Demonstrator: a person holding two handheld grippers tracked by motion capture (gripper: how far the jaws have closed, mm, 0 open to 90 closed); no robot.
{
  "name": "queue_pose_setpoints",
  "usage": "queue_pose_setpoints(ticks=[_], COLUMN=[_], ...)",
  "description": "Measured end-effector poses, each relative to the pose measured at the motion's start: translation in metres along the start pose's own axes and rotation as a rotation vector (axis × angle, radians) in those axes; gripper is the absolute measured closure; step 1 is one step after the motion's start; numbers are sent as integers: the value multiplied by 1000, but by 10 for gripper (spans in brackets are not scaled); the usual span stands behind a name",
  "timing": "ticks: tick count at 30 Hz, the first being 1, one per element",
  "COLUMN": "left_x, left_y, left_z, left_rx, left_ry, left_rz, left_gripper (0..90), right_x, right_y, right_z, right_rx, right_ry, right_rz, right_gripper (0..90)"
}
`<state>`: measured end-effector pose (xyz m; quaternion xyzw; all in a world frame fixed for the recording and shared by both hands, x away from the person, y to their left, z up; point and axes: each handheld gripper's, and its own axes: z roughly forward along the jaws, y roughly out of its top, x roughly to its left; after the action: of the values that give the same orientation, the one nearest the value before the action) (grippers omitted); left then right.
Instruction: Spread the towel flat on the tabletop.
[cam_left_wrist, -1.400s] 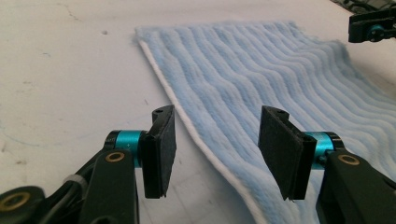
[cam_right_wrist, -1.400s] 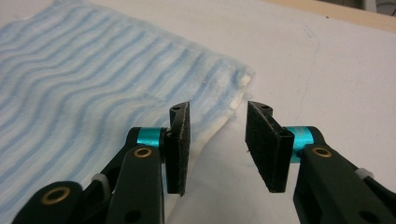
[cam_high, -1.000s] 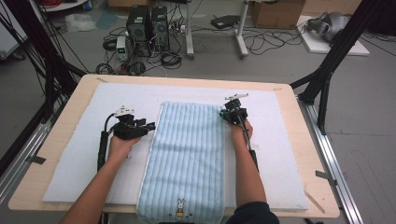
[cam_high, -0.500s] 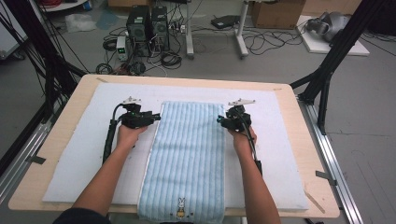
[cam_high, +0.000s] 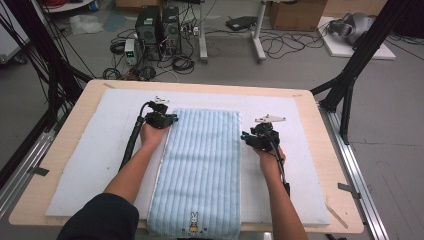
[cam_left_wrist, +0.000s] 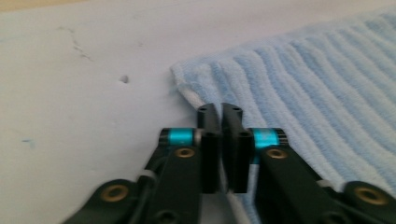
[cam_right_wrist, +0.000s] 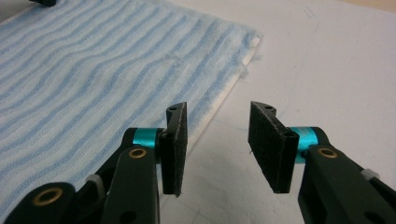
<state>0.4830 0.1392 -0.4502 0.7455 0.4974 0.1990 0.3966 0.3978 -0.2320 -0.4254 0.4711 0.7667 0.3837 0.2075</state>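
A light blue striped towel (cam_high: 202, 165) lies lengthwise on the white mat (cam_high: 100, 140), with a small rabbit emblem at its near end. My left gripper (cam_high: 171, 120) sits at the towel's left edge near the far corner. In the left gripper view its jaws (cam_left_wrist: 219, 109) have just closed together on the towel's (cam_left_wrist: 303, 84) edge. My right gripper (cam_high: 246, 136) hovers just off the towel's right edge. In the right gripper view its jaws (cam_right_wrist: 219, 126) have just been opening and stand apart over the mat, nothing between them, with the towel (cam_right_wrist: 93, 60) to their left.
The mat covers most of a wooden table (cam_high: 330, 150). Bare mat lies left and right of the towel. Beyond the table's far edge are computer towers (cam_high: 157, 27), cables and black frame legs (cam_high: 350, 75) on the floor.
The left gripper slid toward the towel's left edge and its jaws came together there. The right gripper opened and drew back off the towel's far right corner, toward the near right.
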Motion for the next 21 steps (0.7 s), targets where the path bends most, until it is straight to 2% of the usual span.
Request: queue_pose_setpoints(ticks=[2, 5, 6, 7, 8, 9, 11, 13, 16, 17, 18, 20, 21], left_x=[2, 4, 4, 7, 10, 12, 15, 19, 22, 22, 23, 23, 24], left_y=[0, 0, -1, 0, 0, -1, -1, -1, -2, -1, -2, -4, -5], left_z=[0, 0, -1, -2, -4, -7, -13, -20, -29, -32, -35, -42, -45], left_rx=[-6, -10, -17, -17, -14, -15, -29, -43, -57, -65, -91, -122, -129], left_ry=[29, 28, 38, 49, 28, 19, 22, 12, -6, -17, -24, -49, -63], left_rz=[-16, -20, -14, -25, -45, -54, -40, -44, -57, -59, -58, -67, -59], left_gripper=[877, 868, 826, 694, 608, 603, 589, 601, 612, 603, 596, 572, 554], right_x=[-1, 0, 0, 1, 2, 3, 5, 6, 7, 7, 6, 1, 0], right_y=[0, 1, 1, 0, 0, 0, -1, -1, 2, 3, 3, 3, 2], right_z=[-1, 1, 4, 7, 11, 15, 25, 33, 39, 40, 41, 40, 38], right_rx=[-2, -13, -10, -8, -5, -2, 15, 39, 50, 56, 52, 43, 40], right_ry=[-6, -13, -15, -16, -10, -5, 3, 3, -69, -106, -114, -97, -90], right_rz=[0, 3, 6, 6, 7, 6, 6, 2, -21, -41, -32, 9, 20], right_gripper=[572, 578, 586, 606, 622, 649, 705, 757, 802, 770, 741, 703, 692])
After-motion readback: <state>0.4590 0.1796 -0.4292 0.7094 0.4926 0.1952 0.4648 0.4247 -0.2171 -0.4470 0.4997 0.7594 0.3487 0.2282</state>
